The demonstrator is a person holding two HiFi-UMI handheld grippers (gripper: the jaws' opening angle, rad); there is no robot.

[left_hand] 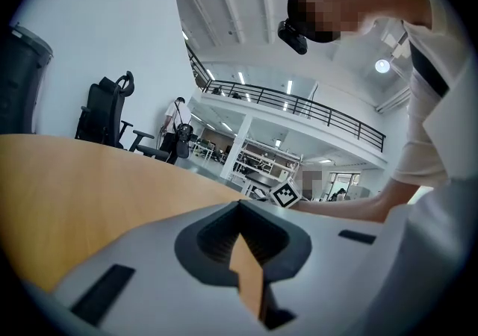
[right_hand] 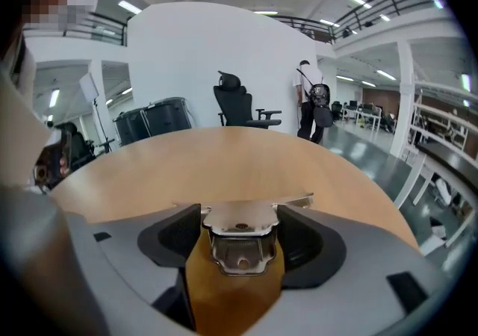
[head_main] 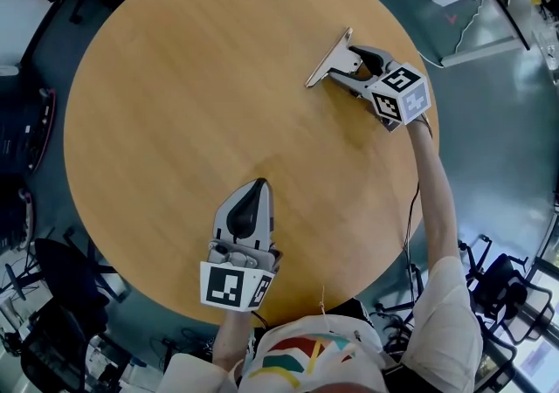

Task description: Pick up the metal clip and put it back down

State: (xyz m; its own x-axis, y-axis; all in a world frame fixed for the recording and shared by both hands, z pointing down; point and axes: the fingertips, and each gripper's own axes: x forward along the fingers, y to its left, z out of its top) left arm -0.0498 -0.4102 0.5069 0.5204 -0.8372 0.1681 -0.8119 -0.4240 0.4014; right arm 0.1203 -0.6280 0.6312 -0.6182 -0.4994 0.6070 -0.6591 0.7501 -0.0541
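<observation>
A clip (right_hand: 239,241) is seen lying on the round wooden table (right_hand: 224,163), between the jaws of the right gripper (right_hand: 239,216). Its wider far part is met by the dark pads (right_hand: 168,234) on both sides, while bare wood is shown beside its narrower near tab. Beyond the table's far edge a black chair (right_hand: 237,107) is set against a white wall (right_hand: 209,51), with dark bins (right_hand: 153,122) to its left and a person (right_hand: 312,107) carrying a backpack to its right.
</observation>
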